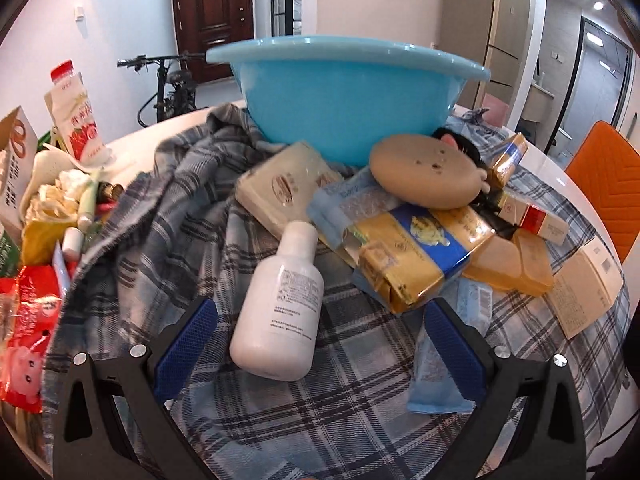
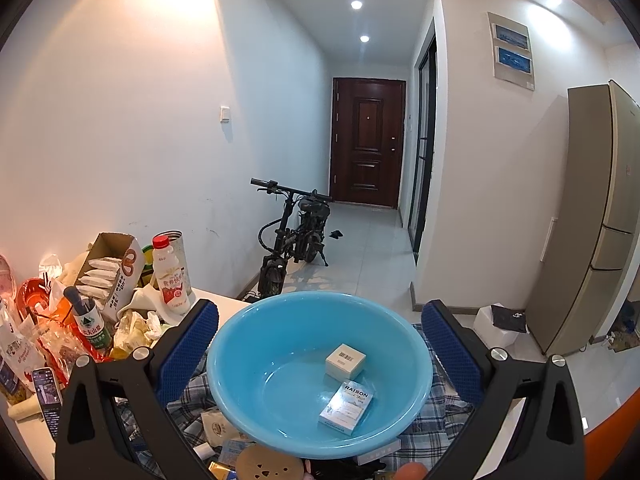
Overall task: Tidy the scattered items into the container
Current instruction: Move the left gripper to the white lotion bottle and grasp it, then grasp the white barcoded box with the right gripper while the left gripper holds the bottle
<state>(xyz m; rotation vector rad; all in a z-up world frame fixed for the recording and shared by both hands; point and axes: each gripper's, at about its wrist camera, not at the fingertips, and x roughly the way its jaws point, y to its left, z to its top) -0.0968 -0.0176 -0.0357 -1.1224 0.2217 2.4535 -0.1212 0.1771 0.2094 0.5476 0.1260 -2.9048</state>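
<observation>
A light blue basin (image 1: 344, 92) stands at the back of a plaid cloth (image 1: 320, 400). In front of it lie a white bottle (image 1: 280, 304), a cream packet (image 1: 284, 188), a round tan brush (image 1: 424, 172), a gold-and-blue bag (image 1: 416, 252) and small cartons (image 1: 536, 216). My left gripper (image 1: 320, 340) is open low over the cloth, its blue pads either side of the bottle's base without touching. My right gripper (image 2: 320, 344) is open above the basin (image 2: 248, 360), which holds a cream box (image 2: 345, 361) and a pale blue carton (image 2: 347, 407).
A heap of snack bags, a milk bottle (image 1: 76, 116) and an open cardboard box (image 2: 116, 268) crowd the table's left side. A phone (image 2: 47, 396) lies at the left edge. An orange chair (image 1: 604, 176) stands right. A bicycle (image 2: 292, 236) leans by the wall beyond.
</observation>
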